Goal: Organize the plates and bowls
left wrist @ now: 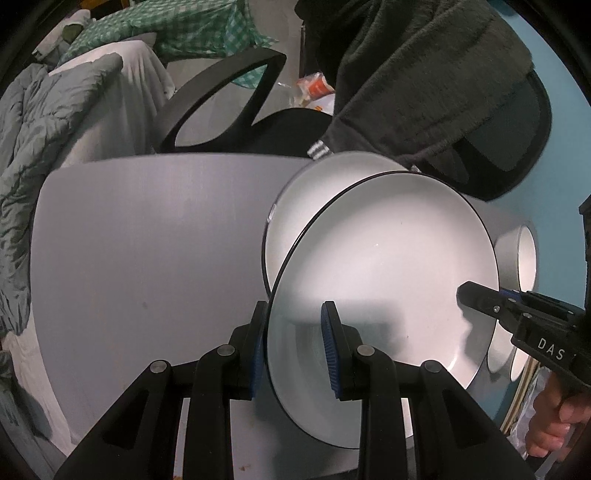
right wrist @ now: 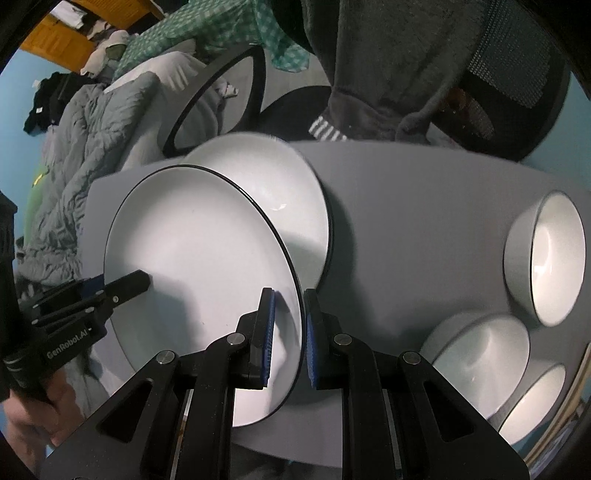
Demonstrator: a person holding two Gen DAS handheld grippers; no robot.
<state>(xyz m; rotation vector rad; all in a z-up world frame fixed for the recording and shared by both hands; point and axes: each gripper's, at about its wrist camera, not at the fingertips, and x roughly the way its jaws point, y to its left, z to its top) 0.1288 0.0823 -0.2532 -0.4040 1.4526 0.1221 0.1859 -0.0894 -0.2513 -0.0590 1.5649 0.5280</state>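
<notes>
A white plate with a thin black rim (left wrist: pixel 388 273) is held above the grey table (left wrist: pixel 147 240) by both grippers. My left gripper (left wrist: pixel 295 343) is shut on its left edge; it also shows in the right wrist view (right wrist: pixel 122 286). My right gripper (right wrist: pixel 288 332) is shut on the plate's (right wrist: pixel 199 258) right edge; it also shows in the left wrist view (left wrist: pixel 476 299). A second white plate (left wrist: pixel 317 195) (right wrist: pixel 280 192) lies on the table just behind and partly under the held one. Three white bowls (right wrist: pixel 550 254) (right wrist: pixel 480 347) (right wrist: pixel 535 402) sit at the table's right end.
A black office chair (left wrist: pixel 229 99) draped with a dark fleece garment (left wrist: pixel 424 74) stands behind the table. A bed with grey quilt (left wrist: pixel 33 147) and green checked cloth (left wrist: pixel 177 26) is at the left. The wall is blue.
</notes>
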